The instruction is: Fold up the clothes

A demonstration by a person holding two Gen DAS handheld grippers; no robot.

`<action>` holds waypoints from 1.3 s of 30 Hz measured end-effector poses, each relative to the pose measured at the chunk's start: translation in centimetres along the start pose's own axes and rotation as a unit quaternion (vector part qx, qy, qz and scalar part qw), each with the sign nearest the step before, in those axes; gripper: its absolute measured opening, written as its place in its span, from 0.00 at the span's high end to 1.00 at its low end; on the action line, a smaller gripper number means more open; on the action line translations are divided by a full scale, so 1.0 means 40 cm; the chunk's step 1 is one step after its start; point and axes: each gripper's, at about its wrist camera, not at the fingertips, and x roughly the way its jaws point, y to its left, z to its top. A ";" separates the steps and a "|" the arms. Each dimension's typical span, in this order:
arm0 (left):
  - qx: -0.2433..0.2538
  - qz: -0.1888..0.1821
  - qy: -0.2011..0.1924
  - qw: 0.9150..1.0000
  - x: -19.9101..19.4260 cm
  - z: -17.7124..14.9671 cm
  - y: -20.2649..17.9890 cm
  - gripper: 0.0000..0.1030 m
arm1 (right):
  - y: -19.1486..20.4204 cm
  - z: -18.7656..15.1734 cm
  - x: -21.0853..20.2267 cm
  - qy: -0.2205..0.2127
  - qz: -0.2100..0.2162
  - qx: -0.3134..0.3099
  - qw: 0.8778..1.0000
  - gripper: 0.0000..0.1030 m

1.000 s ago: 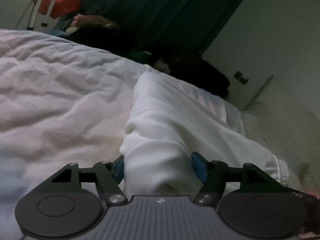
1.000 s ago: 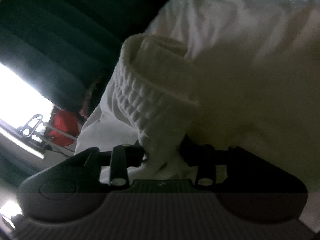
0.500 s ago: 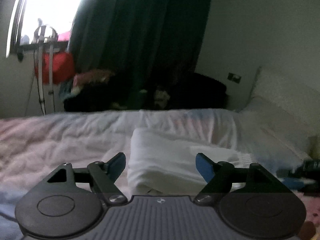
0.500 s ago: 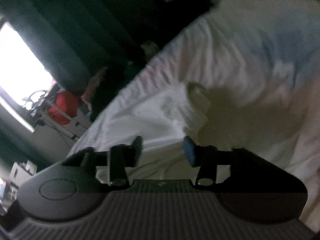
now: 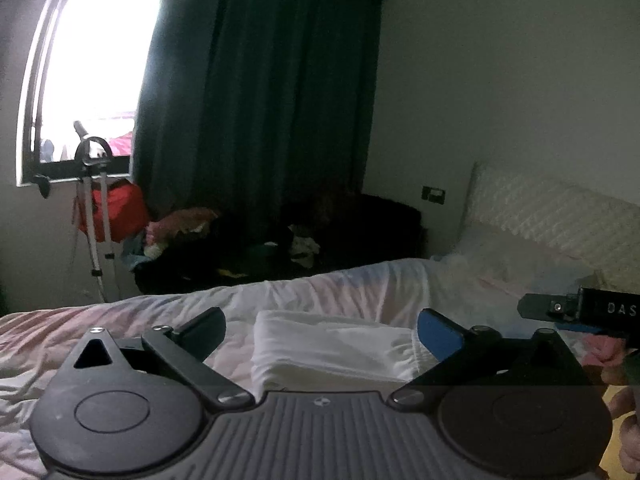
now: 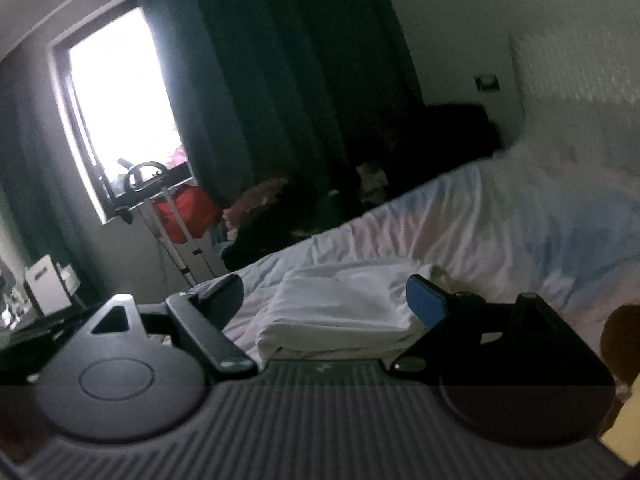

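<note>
- Closest to the cameras are two grippers, one per hand. The left gripper has its jaws spread wide with nothing between them, and it hangs just short of the cloth without touching it.
- The right gripper is the same: jaws wide apart, holding nothing. Its tip also pokes into the left view from the right side.
- Just past both sits one white garment, lying flat on the bed as a neat rectangular bundle with layers stacked at its near edge. So that piece already lies folded. The right view is blurry, so whether a loose flap sticks up at its far end is hard to call.
- Progress-wise, the person's one visible piece looks done, and neither gripper has hold of it. Whether more clothes wait their turn can't be settled from here.
- Further back: one pillow against one padded headboard.
- Beyond the bed there's a dark heap of clothes on the floor by the dark curtain. It's too murky to count pieces.
- Farthest off: one tripod, one red bag, one window.
</note>
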 end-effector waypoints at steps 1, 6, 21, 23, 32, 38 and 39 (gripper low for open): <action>0.000 0.004 -0.002 1.000 -0.024 -0.004 -0.004 0.00 | 0.010 -0.005 -0.018 -0.006 0.002 -0.008 1.000 0.13; 0.009 0.019 -0.012 1.000 -0.114 -0.028 -0.015 0.00 | 0.047 -0.045 -0.074 -0.028 0.007 -0.032 0.999 0.13; 0.015 0.037 -0.018 0.999 -0.177 -0.146 0.008 0.00 | 0.104 -0.218 -0.062 -0.052 -0.014 -0.095 0.994 0.13; 0.017 0.037 -0.018 0.999 -0.169 -0.165 0.010 0.00 | 0.104 -0.235 -0.040 -0.046 -0.020 -0.096 0.994 0.13; 0.008 0.029 -0.005 1.000 -0.097 -0.231 0.044 0.01 | 0.107 -0.292 0.015 -0.043 -0.043 -0.106 0.993 0.13; 0.013 0.033 0.008 0.999 -0.061 -0.259 0.054 0.02 | 0.104 -0.310 0.032 -0.043 -0.051 -0.107 0.992 0.13; 0.015 0.037 0.008 0.999 -0.059 -0.265 0.055 0.02 | 0.103 -0.312 0.031 -0.044 -0.051 -0.108 0.992 0.13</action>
